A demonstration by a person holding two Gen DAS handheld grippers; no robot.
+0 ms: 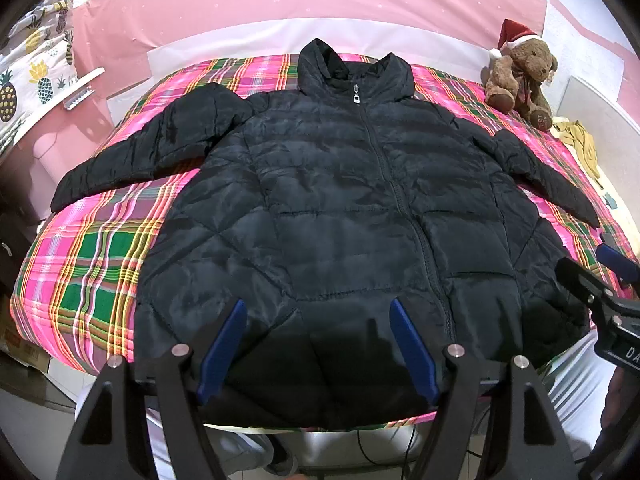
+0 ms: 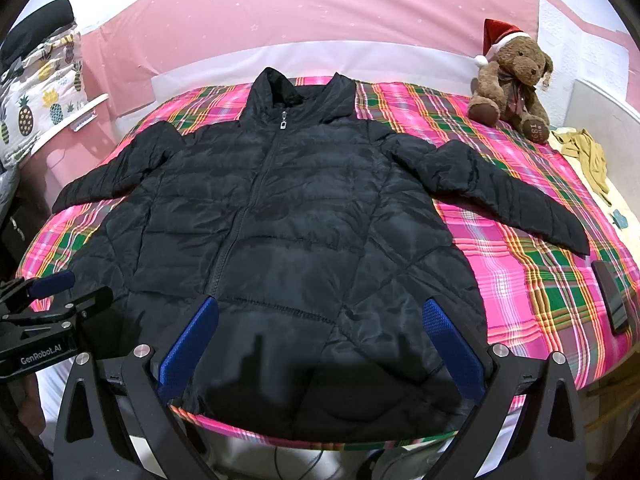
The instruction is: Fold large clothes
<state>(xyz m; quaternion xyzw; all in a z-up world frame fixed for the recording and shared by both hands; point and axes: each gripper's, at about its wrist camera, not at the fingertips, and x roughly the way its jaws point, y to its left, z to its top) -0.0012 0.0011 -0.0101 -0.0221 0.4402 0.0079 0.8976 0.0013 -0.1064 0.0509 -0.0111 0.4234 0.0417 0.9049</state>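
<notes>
Left wrist view has the black puffer jacket flat on the plaid bed, both tools wide open and empty, so slick padding could slip when pinched around 6 o'clock.

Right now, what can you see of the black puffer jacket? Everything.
The black puffer jacket lies flat, front up, on the plaid bedspread, collar toward the far wall. Shiny quilted fabric. It is zipped to the collar, with a silver zipper pull at the top. Both sleeves are spread outward and down. The hem sits at the near bed edge. Both grippers hover open above the hem, touching nothing visible.
</notes>
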